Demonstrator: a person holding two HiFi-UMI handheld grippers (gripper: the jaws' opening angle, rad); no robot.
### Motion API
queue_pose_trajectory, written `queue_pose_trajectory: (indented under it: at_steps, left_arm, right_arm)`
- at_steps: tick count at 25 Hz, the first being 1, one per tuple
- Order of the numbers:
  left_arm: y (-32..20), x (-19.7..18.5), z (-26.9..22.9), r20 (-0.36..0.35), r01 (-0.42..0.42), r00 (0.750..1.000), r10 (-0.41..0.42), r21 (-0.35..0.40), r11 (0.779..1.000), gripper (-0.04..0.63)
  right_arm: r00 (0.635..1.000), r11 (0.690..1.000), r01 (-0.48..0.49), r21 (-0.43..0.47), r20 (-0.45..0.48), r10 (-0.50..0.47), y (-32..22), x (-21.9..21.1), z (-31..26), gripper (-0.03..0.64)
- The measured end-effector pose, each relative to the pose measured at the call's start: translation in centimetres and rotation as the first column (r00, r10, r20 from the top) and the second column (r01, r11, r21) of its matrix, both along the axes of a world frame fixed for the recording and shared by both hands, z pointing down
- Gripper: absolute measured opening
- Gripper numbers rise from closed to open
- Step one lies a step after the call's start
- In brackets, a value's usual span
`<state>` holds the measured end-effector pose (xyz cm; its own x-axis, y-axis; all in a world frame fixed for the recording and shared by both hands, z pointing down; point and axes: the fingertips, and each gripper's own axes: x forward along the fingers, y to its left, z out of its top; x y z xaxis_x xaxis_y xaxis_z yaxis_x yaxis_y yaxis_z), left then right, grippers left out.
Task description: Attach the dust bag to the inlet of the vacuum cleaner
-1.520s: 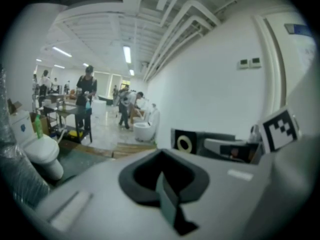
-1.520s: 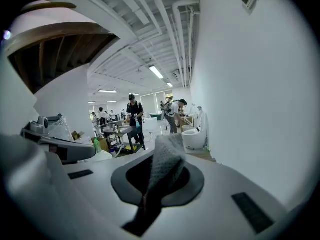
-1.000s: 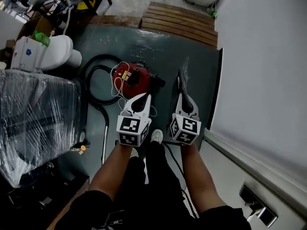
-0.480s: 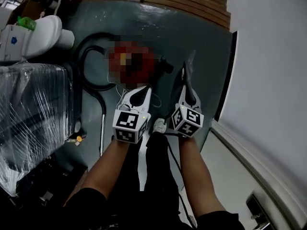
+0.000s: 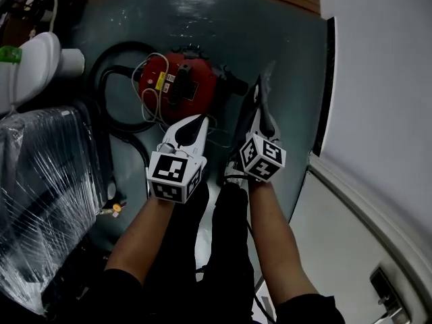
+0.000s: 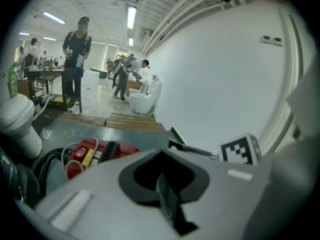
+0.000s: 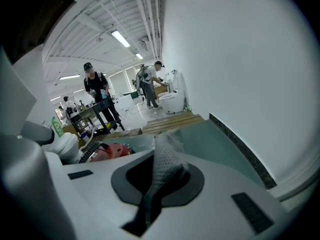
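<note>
Dust bag [image 7: 167,156] — soft, light mesh cloth, likely floppy — is pinched in the closed right tool [image 5: 259,94], above the floor beside the red vacuum [image 5: 177,83]. The left tool [image 6: 162,184] is closed on nothing — it would best take the bag's mouth edge to spread it.

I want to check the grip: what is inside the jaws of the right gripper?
A grey mesh dust bag is pinched in the right gripper; its top sticks out past the jaws. The part clamped between them is covered.
</note>
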<state>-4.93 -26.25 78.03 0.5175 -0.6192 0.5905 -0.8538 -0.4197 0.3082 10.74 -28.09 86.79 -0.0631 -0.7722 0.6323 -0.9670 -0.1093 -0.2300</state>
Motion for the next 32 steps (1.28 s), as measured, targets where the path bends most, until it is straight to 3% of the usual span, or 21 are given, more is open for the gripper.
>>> queue_pose_trajectory:
  at_steps: [10, 15, 26, 32]
  left_arm:
    - [-1.7, 0.1, 3.1, -0.013, -0.073, 0.997, 0.073, -0.015, 0.997, -0.005]
    - [-2.5, 1.0, 3.3, -0.03, -0.079, 0.996, 0.079, 0.007, 0.997, -0.004]
    - [-1.6, 0.5, 4.1, -0.028, -0.077, 0.997, 0.077, 0.001, 0.997, -0.005]
    - [-0.9, -0.5, 4.9, -0.019, -0.073, 0.997, 0.073, -0.014, 0.997, -0.005]
  right_arm:
    - [0.999, 0.998, -0.041, -0.057, 0.029, 0.043, -1.0, -1.3, 5.8, 0.005]
    - [0.989, 0.997, -0.052, -0.066, 0.134, 0.06, -1.4, -2.4, 6.7, 0.005]
    - [0.991, 0.995, 0.01, -0.103, 0.134, 0.004, -1.2, -4.9, 9.0, 0.006]
    - [0.978, 0.991, 0.001, -0.133, 0.208, 0.027, -0.6, -5.6, 10.1, 0.005]
